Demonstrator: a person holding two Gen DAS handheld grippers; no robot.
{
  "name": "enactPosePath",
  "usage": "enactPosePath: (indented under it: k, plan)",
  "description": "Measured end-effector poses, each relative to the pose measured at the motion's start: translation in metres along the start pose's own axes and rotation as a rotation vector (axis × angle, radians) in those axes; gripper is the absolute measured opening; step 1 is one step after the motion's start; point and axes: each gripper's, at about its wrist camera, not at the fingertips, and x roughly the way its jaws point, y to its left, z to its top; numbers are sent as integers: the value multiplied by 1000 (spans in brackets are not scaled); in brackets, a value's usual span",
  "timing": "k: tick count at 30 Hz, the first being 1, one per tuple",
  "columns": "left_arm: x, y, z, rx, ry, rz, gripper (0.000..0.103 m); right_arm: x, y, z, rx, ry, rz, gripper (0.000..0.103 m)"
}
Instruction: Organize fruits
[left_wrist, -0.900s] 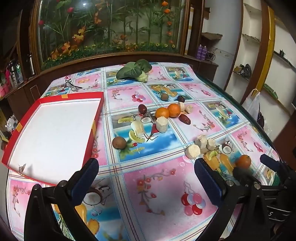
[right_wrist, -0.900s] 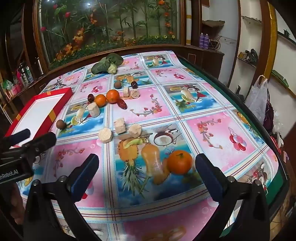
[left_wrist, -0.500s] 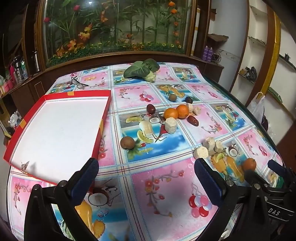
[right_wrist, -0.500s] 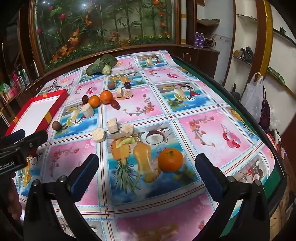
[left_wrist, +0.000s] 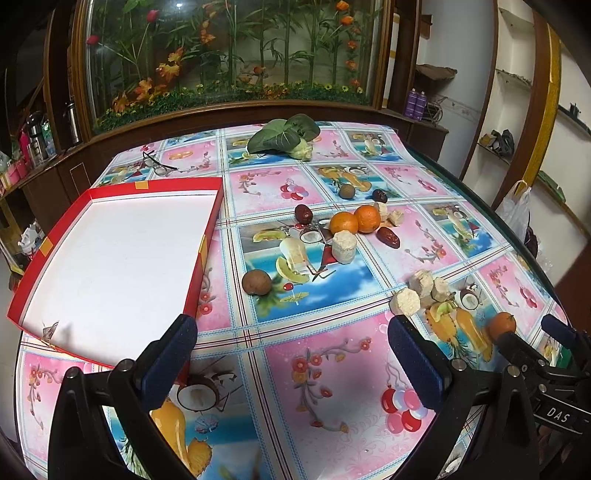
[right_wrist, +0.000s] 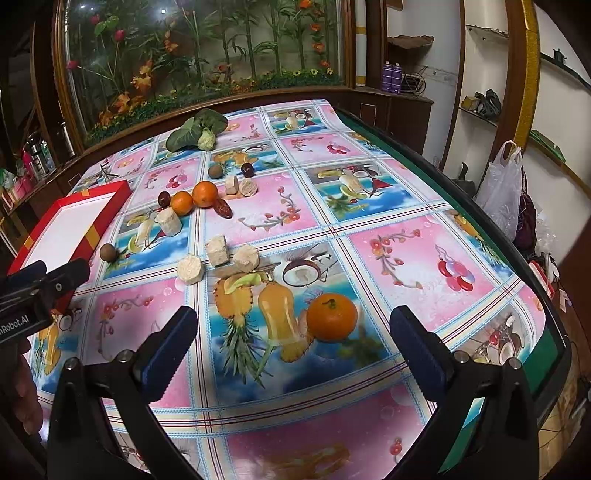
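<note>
Left wrist view: left gripper (left_wrist: 290, 363) jaws wide apart, empty; red tray (left_wrist: 207, 236) just beside it, brown fruit (left_wrist: 256, 282) ahead, so keep it clear. Right wrist view: right gripper (right_wrist: 291, 350) spread wide, nothing held, lone orange (right_wrist: 331, 316) just ahead between the jaws' line; probably centre on it and lower before closing.

Glossy plastic tablecloth (left_wrist: 317, 332) is reflecting light; red cardboard tray (left_wrist: 207, 229) is showing a matt white paper floor.

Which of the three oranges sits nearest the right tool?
The lone orange on the printed pineapple panel, just ahead of the open right tool. The other two oranges sit together, farther back by the red box.
</note>
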Motion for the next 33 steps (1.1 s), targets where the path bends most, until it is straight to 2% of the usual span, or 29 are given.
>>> enactPosePath:
  k: [33]
  plan:
    - [1,-8,-5,40,12,-28,102,-1,-15,-7,35,8,-4,103]
